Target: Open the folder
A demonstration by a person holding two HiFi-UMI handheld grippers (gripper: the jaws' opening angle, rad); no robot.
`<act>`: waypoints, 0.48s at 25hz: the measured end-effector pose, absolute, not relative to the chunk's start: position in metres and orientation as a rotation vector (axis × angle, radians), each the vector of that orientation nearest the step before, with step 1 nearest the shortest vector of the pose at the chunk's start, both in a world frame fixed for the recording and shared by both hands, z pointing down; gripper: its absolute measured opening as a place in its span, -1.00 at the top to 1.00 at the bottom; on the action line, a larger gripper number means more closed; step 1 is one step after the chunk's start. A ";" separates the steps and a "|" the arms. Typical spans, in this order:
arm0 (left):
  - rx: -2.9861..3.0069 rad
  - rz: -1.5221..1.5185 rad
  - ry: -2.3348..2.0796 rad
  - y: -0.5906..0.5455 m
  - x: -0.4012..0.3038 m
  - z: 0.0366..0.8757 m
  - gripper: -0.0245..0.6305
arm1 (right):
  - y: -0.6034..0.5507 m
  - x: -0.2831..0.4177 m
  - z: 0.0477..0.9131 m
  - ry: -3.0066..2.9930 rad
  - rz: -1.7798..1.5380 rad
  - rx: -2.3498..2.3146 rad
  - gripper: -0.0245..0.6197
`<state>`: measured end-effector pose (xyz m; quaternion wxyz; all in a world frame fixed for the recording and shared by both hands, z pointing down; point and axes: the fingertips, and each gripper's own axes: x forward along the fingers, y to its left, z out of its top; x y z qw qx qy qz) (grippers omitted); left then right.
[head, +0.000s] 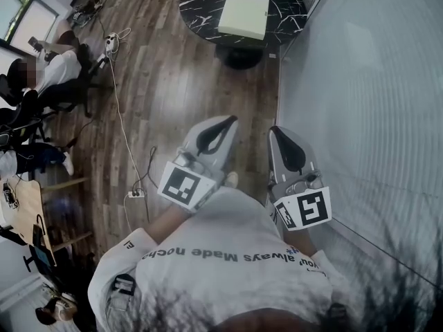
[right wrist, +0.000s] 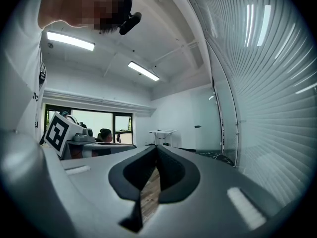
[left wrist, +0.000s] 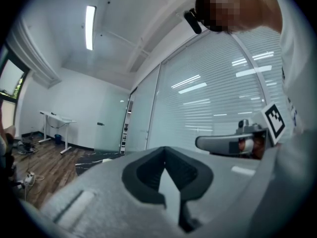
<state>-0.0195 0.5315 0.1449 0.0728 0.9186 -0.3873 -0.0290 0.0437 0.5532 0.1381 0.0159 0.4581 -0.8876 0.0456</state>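
The left gripper is pointing level, its jaws together on nothing, and the right gripper beside it is doing likewise. The pale folder is lying, seemingly closed, on the round dark desk, well apart from both. The opening is not yet begun.

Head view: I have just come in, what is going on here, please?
A person in a white shirt holds the left claw and the right claw out ahead, over the wooden floor. Both are shut and hold nothing. The folder lies flat on the round black table further ahead, and neither claw touches it. Opening it has not yet begun.
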 end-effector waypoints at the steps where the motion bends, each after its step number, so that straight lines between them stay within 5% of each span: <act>1: 2.757 -0.093 -1.164 0.524 -0.023 0.146 0.92 | 0.546 0.040 0.139 -2.759 0.138 1.421 0.92; 12: 2.780 -0.106 -1.152 0.407 -0.085 0.142 0.92 | 0.425 -0.030 0.128 -2.748 0.094 1.372 0.92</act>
